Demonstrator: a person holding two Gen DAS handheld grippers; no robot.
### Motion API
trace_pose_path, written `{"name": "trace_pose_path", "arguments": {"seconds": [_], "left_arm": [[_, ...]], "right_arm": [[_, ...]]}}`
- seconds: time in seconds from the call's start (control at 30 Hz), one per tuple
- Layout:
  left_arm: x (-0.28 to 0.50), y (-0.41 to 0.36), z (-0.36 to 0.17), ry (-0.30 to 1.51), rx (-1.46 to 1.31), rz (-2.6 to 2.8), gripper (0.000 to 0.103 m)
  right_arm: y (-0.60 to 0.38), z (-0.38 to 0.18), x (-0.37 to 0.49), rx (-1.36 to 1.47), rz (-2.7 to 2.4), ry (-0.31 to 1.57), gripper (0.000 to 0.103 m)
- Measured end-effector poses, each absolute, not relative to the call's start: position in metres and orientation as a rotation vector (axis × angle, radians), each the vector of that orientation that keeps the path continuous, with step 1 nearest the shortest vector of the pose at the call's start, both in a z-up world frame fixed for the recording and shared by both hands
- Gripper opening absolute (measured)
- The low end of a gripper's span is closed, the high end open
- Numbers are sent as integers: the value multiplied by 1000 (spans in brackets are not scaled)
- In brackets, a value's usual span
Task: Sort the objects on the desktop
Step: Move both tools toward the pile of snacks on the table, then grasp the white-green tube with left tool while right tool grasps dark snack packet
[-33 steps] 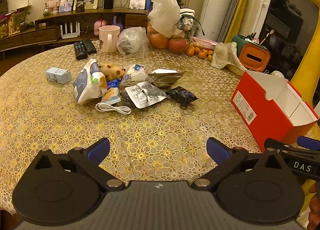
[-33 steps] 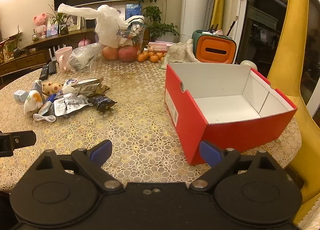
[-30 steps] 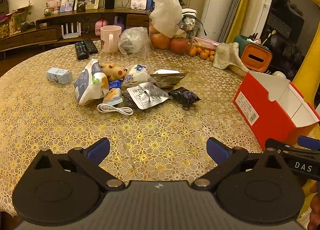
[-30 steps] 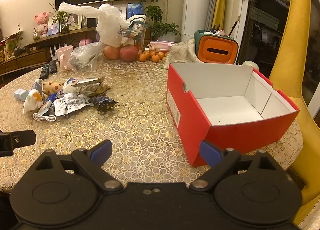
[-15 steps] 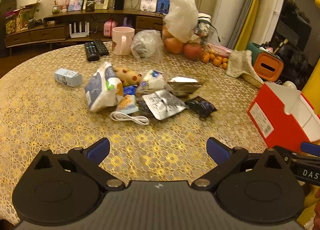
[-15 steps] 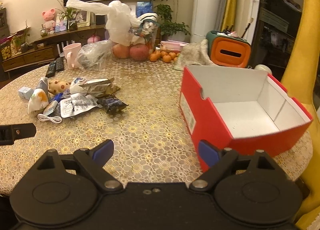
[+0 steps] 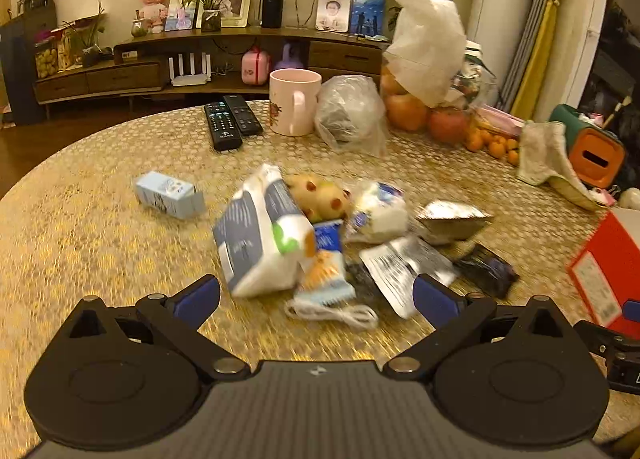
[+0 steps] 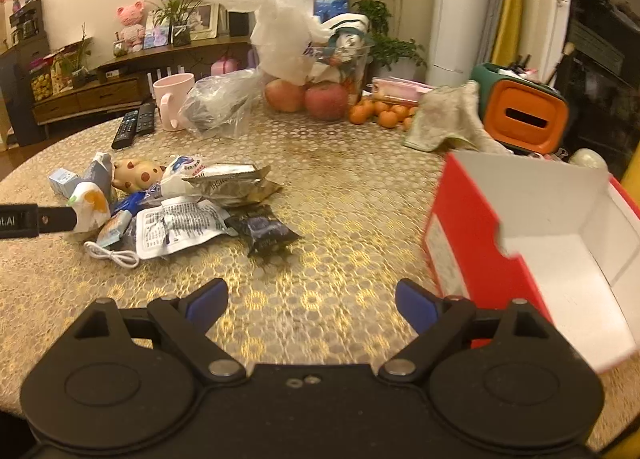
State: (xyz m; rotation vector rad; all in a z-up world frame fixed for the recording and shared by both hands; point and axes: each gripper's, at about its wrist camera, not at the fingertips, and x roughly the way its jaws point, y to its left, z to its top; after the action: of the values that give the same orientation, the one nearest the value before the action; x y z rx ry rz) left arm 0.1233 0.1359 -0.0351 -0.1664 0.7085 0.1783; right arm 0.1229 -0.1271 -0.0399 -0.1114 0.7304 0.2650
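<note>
Spanning bare tablecloth, the left gripper stands wide and empty, presumably spread ready for a first pick. Right gripper: likewise spread, nothing between its jaws. Next out, white cable, then the heap of snack packets, loosely piled mid-table. Red box at right, open-topped and empty, likely the receptacle. Farthest: pink mug, remotes.
</note>
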Motion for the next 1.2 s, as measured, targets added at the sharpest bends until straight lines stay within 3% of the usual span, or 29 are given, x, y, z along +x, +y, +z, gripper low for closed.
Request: {"name": "trace_pose_path", "arguments": {"seconds": [0.23, 0.6, 0.73, 0.87, 1.17, 1.2], "left_arm": [[156, 148, -49, 720, -126, 196, 103], [184, 161, -67, 742, -112, 219, 94], [188, 164, -73, 752, -107, 224, 86], [191, 165, -75, 751, -104, 231, 71], [188, 163, -73, 723, -85, 220, 47], [188, 163, -73, 721, -83, 216, 44]], "right_arm": [[-107, -56, 165, -153, 311, 747, 86], [-81, -75, 216, -153, 356, 786, 84], [-74, -83, 223, -175, 365, 798, 81], [-70, -89, 227, -180, 376, 817, 78], [-68, -96, 231, -182, 376, 848, 57], [-68, -96, 231, -183, 380, 851, 50]]}}
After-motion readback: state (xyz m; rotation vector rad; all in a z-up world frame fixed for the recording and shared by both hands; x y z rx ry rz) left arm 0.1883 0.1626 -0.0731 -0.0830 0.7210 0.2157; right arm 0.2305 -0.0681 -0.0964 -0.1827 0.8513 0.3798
